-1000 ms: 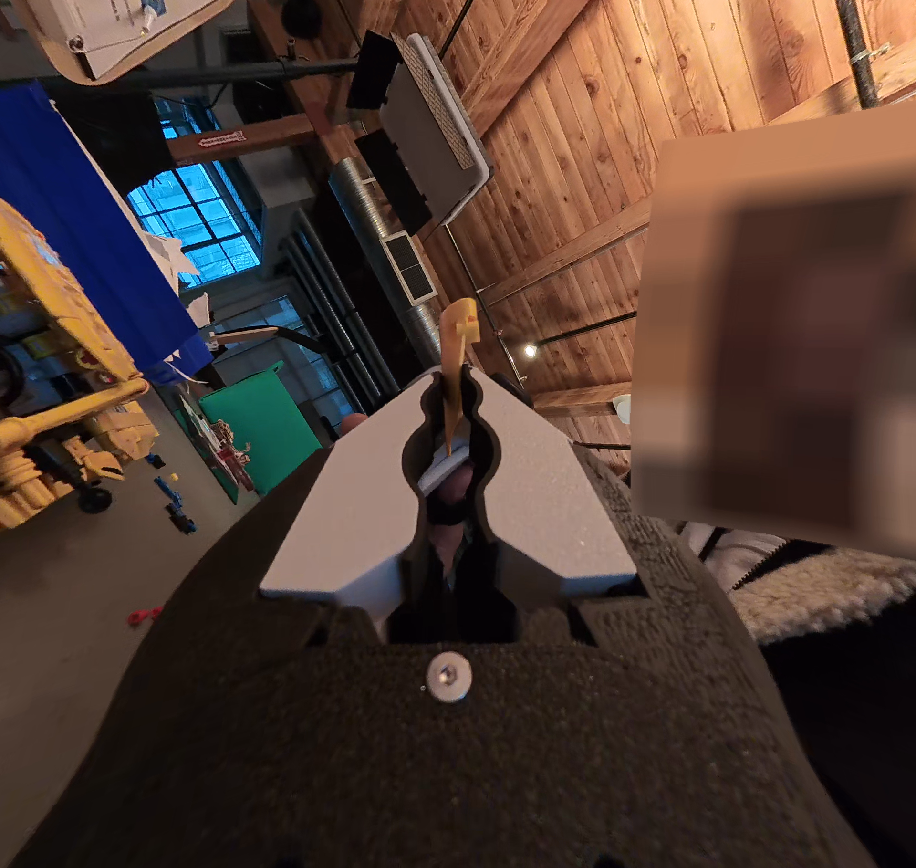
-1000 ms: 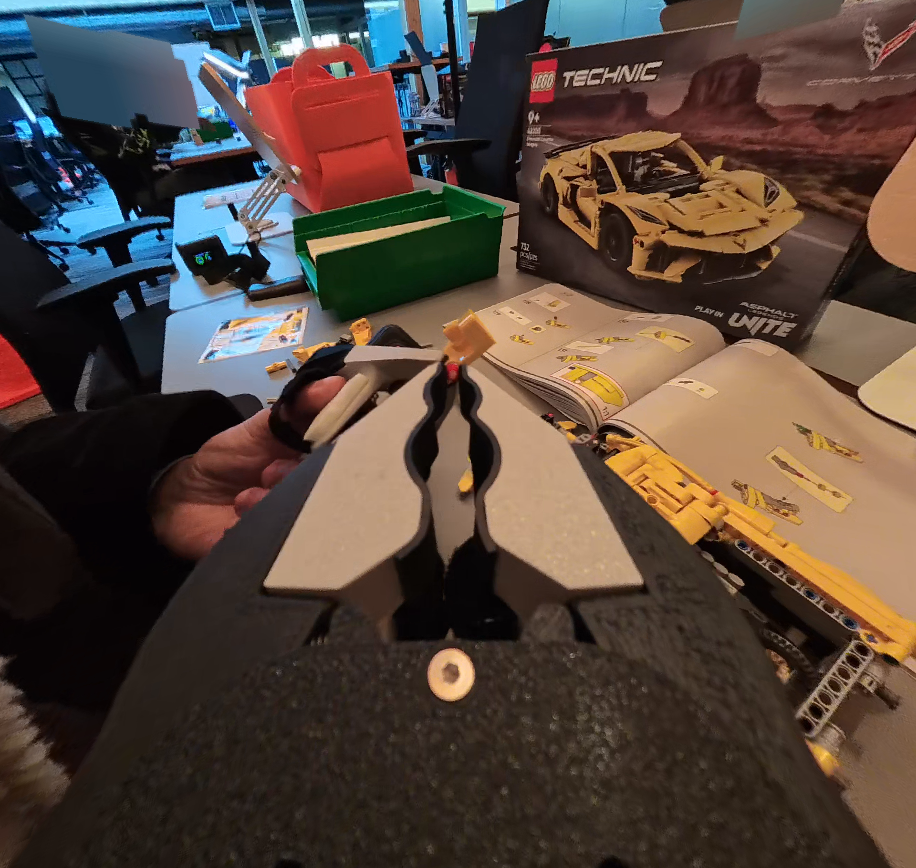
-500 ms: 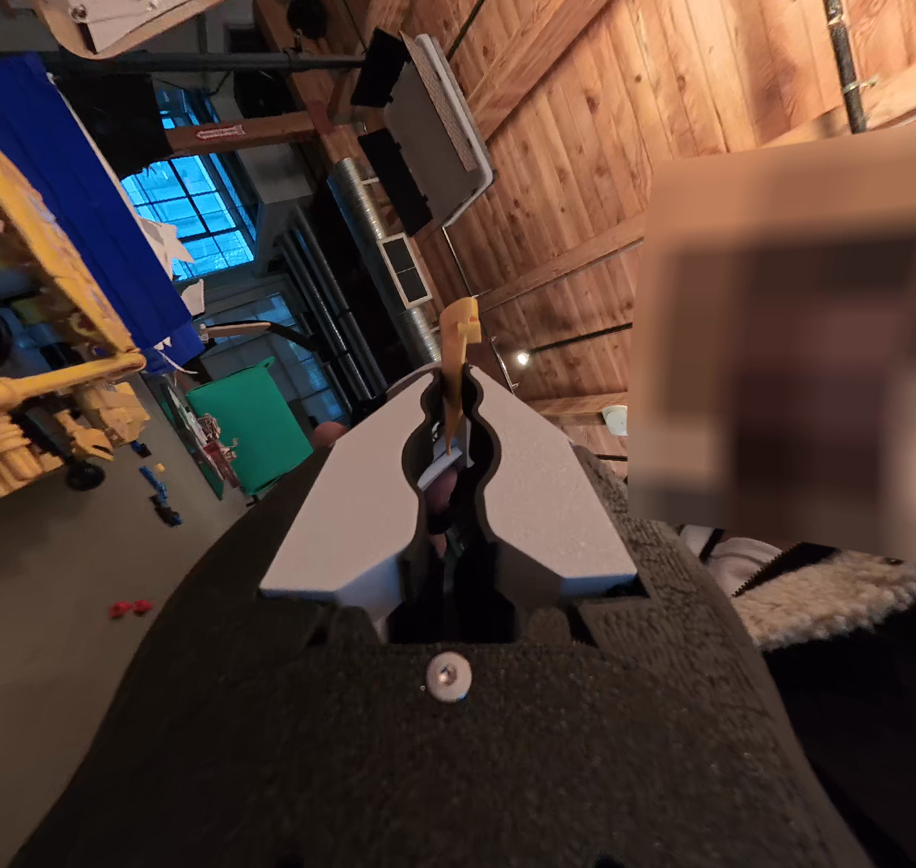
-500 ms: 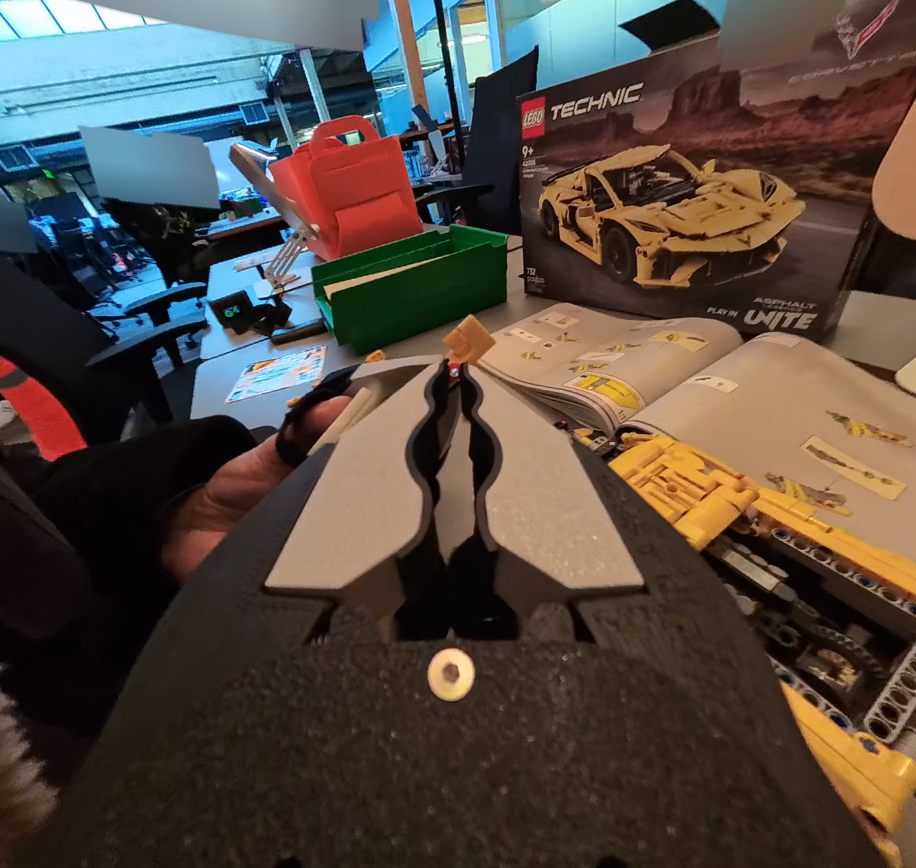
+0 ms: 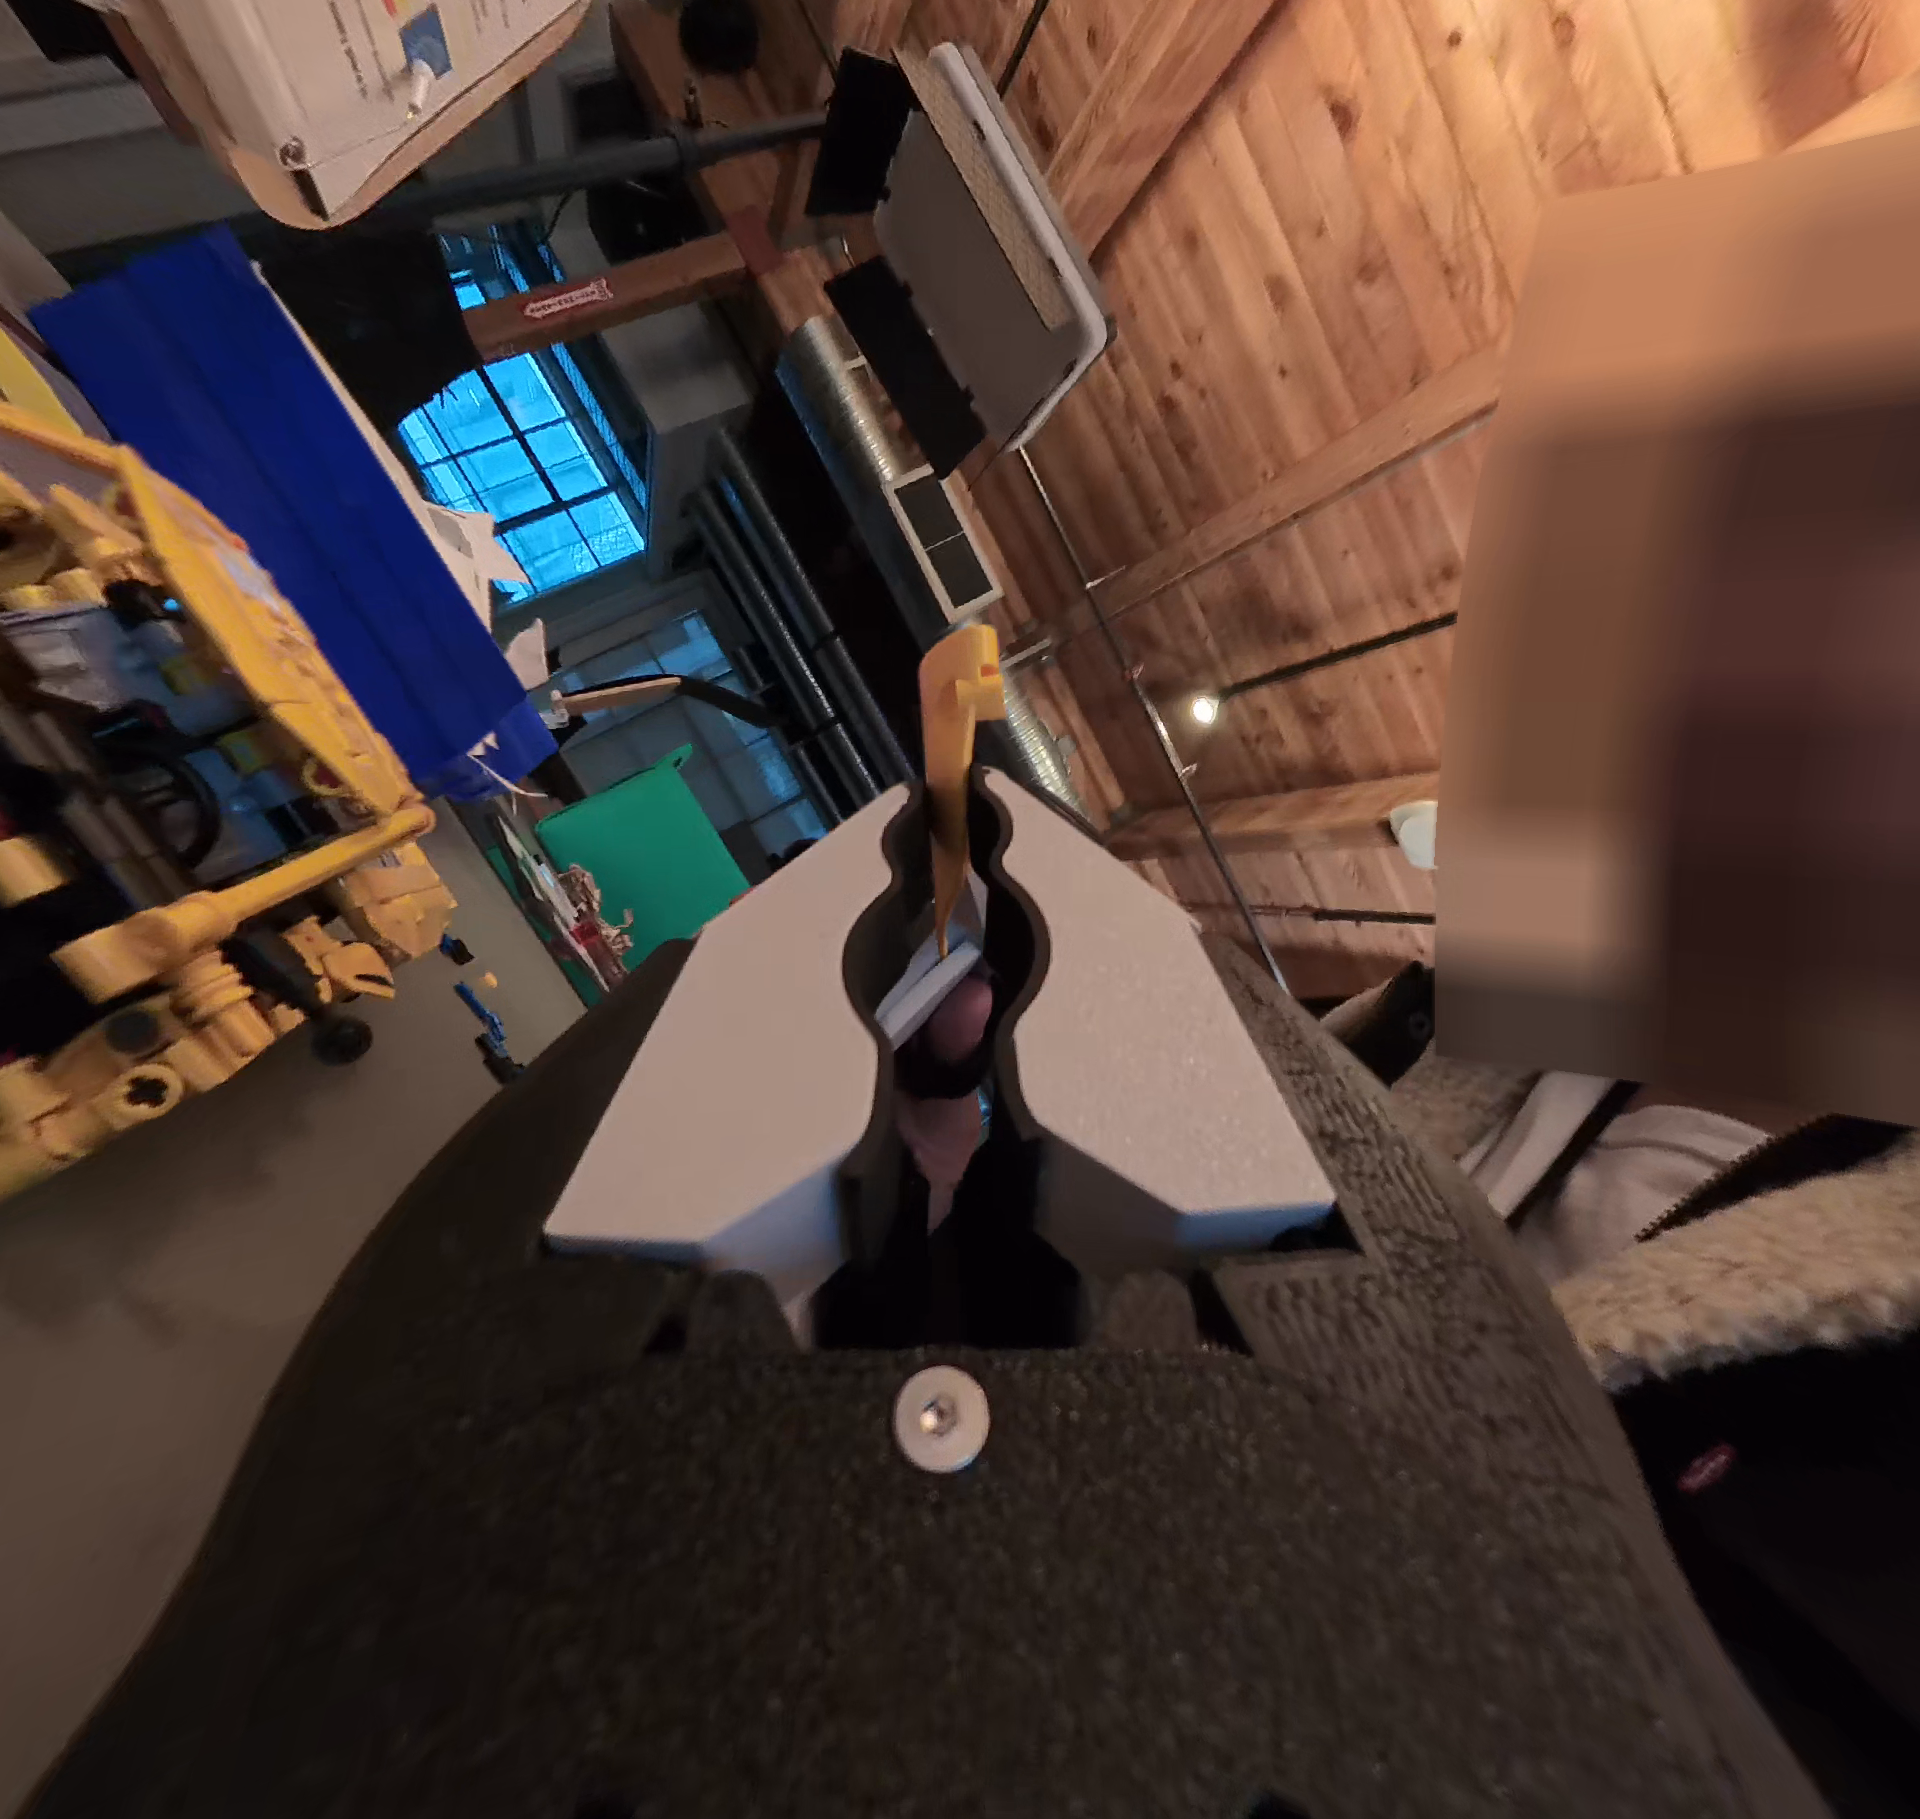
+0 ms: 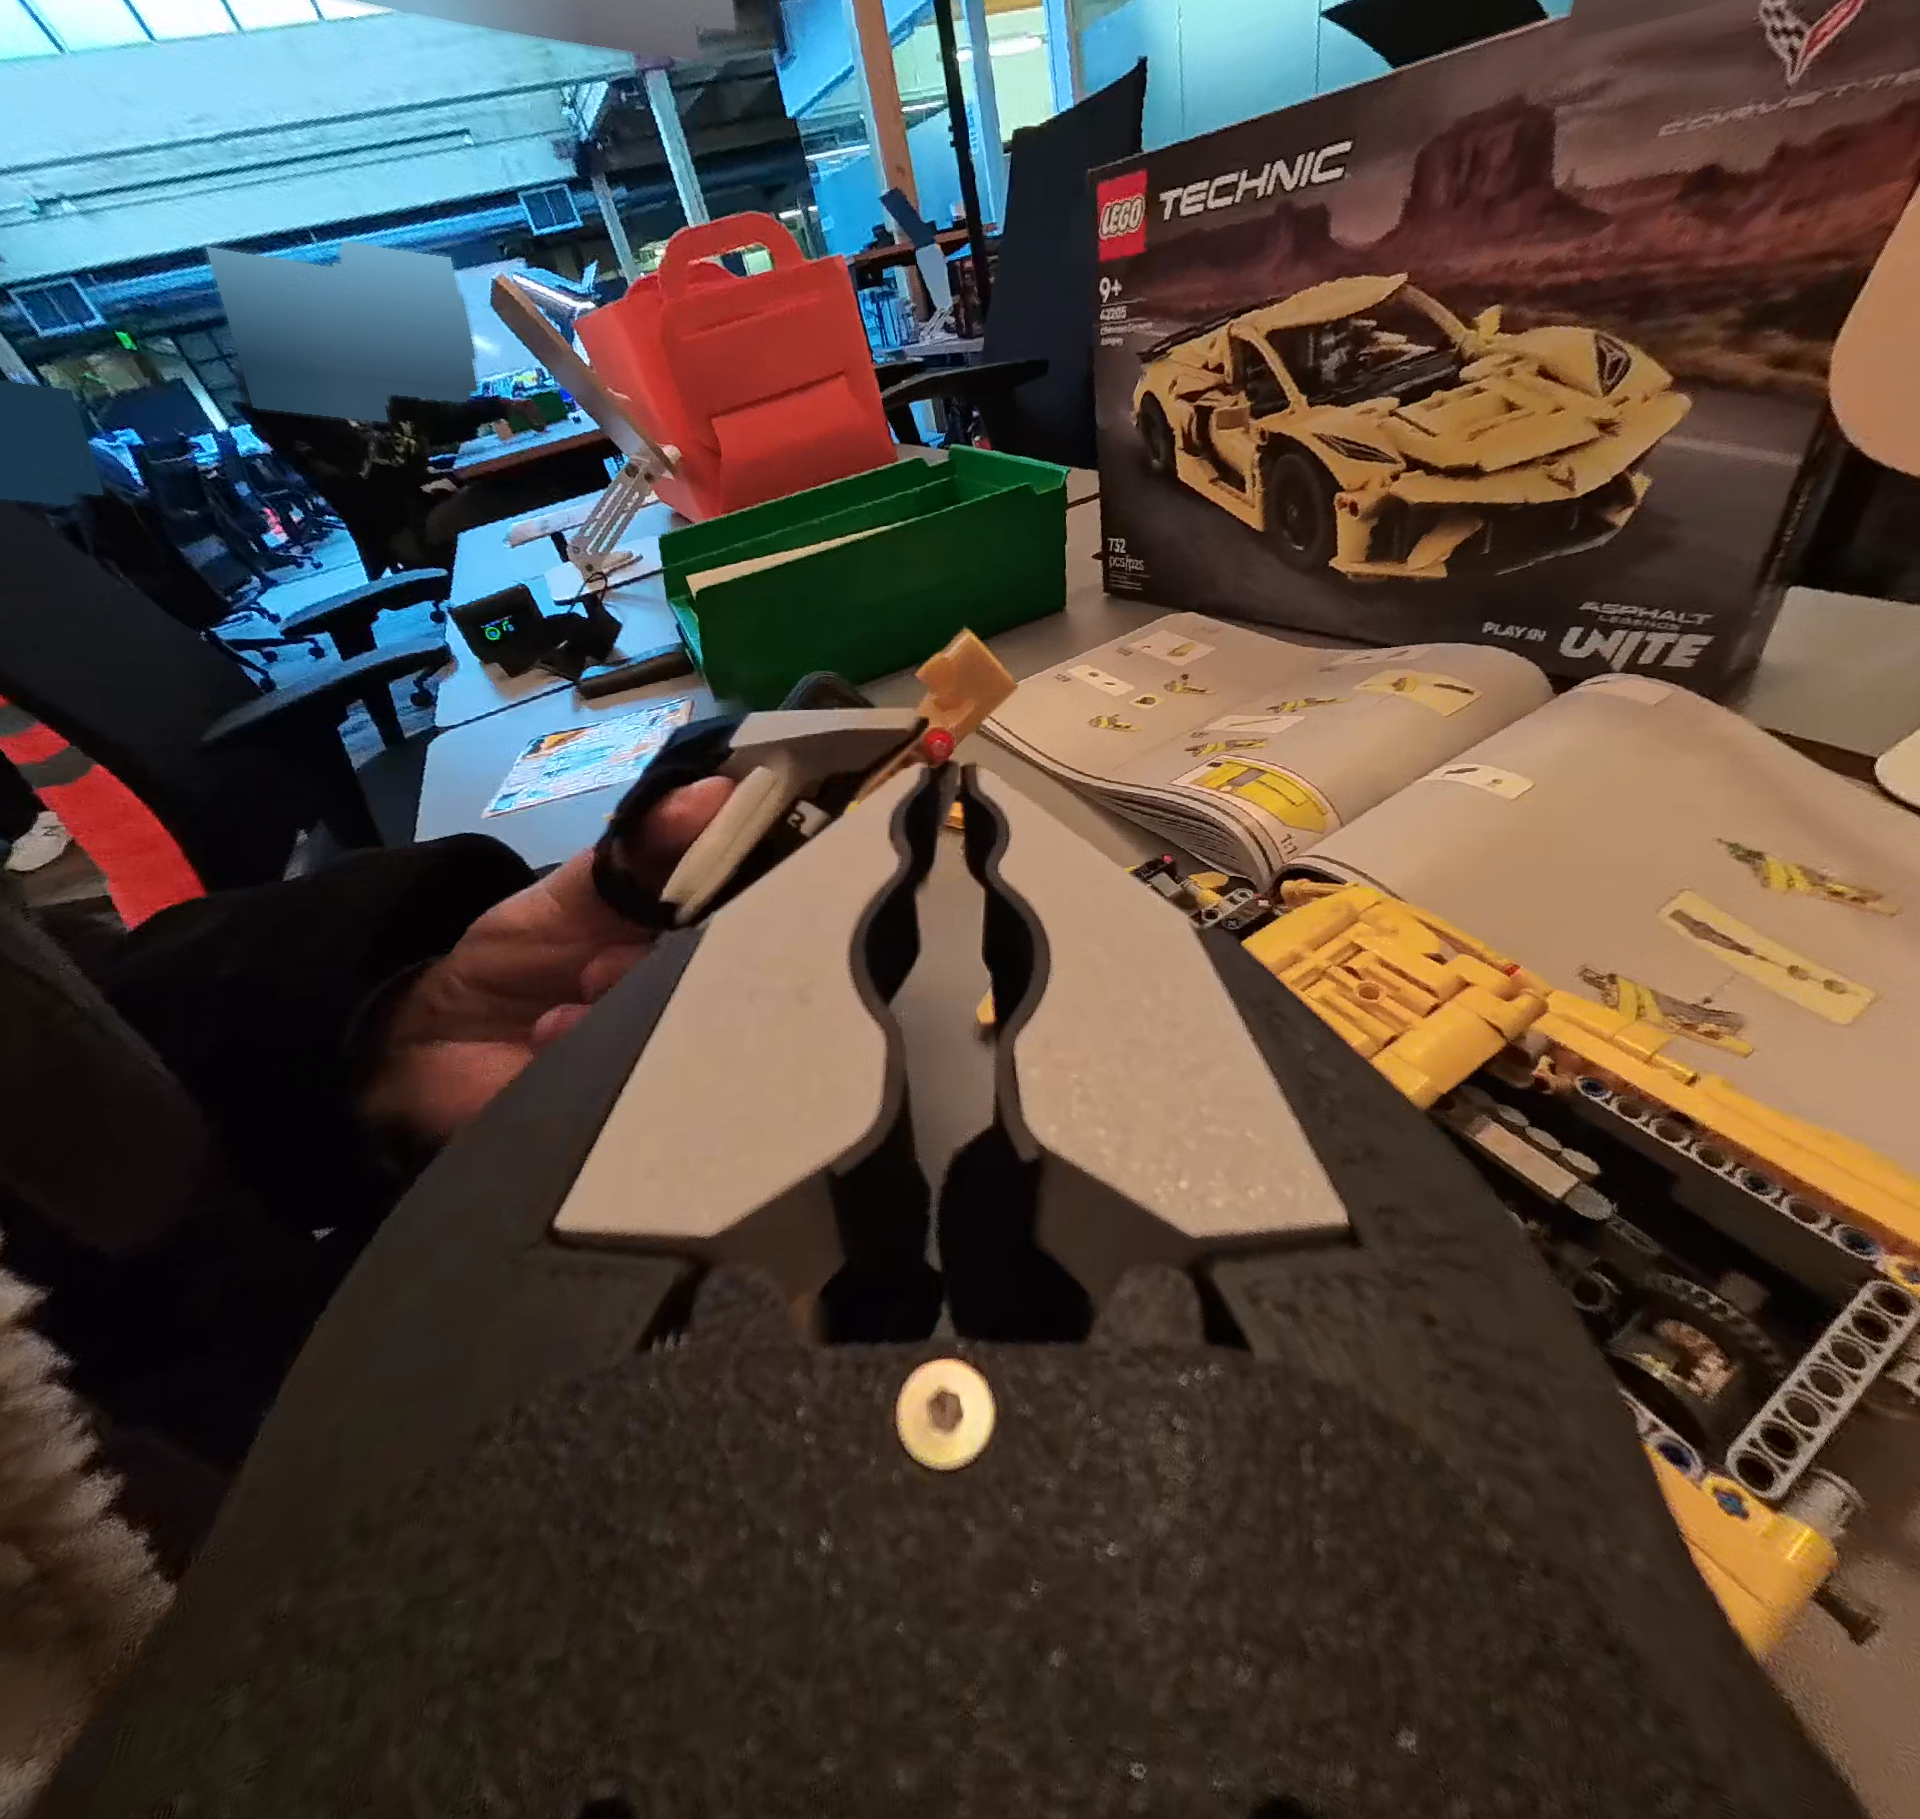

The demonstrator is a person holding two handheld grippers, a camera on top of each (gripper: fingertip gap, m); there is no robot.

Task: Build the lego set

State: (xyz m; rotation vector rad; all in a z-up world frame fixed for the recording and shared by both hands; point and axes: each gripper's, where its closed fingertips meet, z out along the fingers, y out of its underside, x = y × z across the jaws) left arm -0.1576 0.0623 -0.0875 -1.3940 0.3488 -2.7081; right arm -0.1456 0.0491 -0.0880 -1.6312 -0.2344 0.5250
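Left wrist view: your left hand-held gripper (image 5: 951,793) points up toward a wooden plank ceiling (image 5: 1299,211). Its jaws are clenched on a thin yellow piece (image 5: 958,720), which stands upright between the tips and sticks out beyond them. Low on the left, seen tilted, the part-built yellow car (image 5: 156,834) rests on the grey bench (image 5: 208,1250). A few small loose pieces lie on the bench near it. A green bin (image 5: 634,865) stands farther back, just left of the gripper.

Right wrist view: your right hand-held gripper (image 6: 948,782) has its jaws nearly together, with a narrow gap at the tips and nothing between them. Just beyond those tips, your left hand-held gripper (image 6: 940,725) comes in from the left and grips the yellow piece (image 6: 966,683), which has a small red pin (image 6: 940,743) at its lower edge. Your left hand (image 6: 520,959) shows behind it. The open manual (image 6: 1455,793) lies on the bench (image 6: 468,793) to the right. The yellow car (image 6: 1455,1042) sits in front of the manual, at lower right. The set's box (image 6: 1455,367) stands upright behind the manual. The green bin (image 6: 873,564) and a red bag (image 6: 738,377) are farther back, left of the box.
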